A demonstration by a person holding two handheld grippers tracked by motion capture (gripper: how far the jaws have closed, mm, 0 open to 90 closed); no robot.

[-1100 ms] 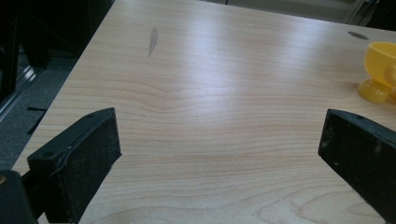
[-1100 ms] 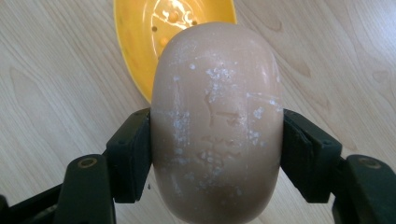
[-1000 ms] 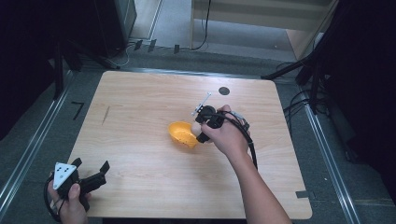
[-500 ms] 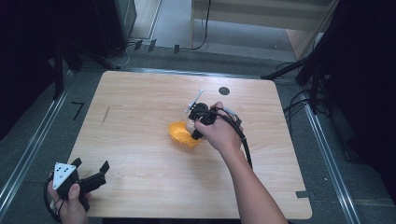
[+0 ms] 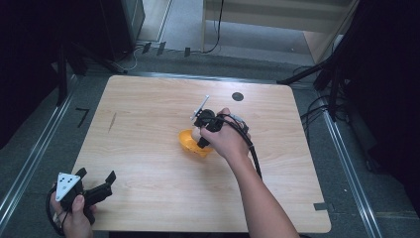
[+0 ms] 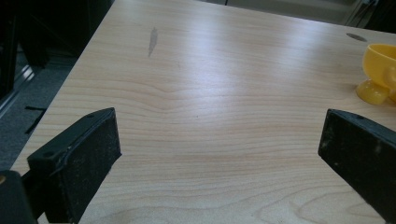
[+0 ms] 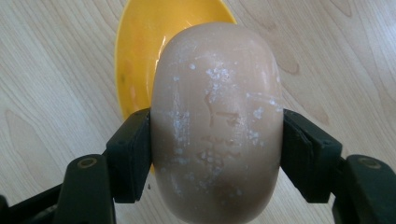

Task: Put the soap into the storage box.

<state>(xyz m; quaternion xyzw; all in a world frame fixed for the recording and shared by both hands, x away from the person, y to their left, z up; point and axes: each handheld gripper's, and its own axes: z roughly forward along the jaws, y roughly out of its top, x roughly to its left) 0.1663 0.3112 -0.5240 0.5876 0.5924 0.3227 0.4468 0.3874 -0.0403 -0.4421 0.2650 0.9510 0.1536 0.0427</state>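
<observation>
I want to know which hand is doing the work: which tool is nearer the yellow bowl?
Right. The right tool hangs directly over the yellow bowl, gripping a beige egg-shaped piece. The left tool sits open at the table's near-left corner, far away.

**No words I can read**

I look for words, numbers and signs, and I cannot read any. The pale egg shape [image 7: 217,123] held in my right tool [image 7: 217,154] has some faint marks pressed into its skin. They look a bit like a letter Y with small lines under it. They are too soft and scratched for me to tell what they say. White specks sit around them. The yellow cup [image 7: 154,51] behind it is plain. The tabletop [image 5: 148,114] has a dark round spot [image 5: 237,96] and a small grey streak [image 5: 112,121], but these are not letters. The grey three-cornered plate [image 5: 66,184] on my left tool [image 5: 96,184] has small dots and no writing I can make out.
</observation>
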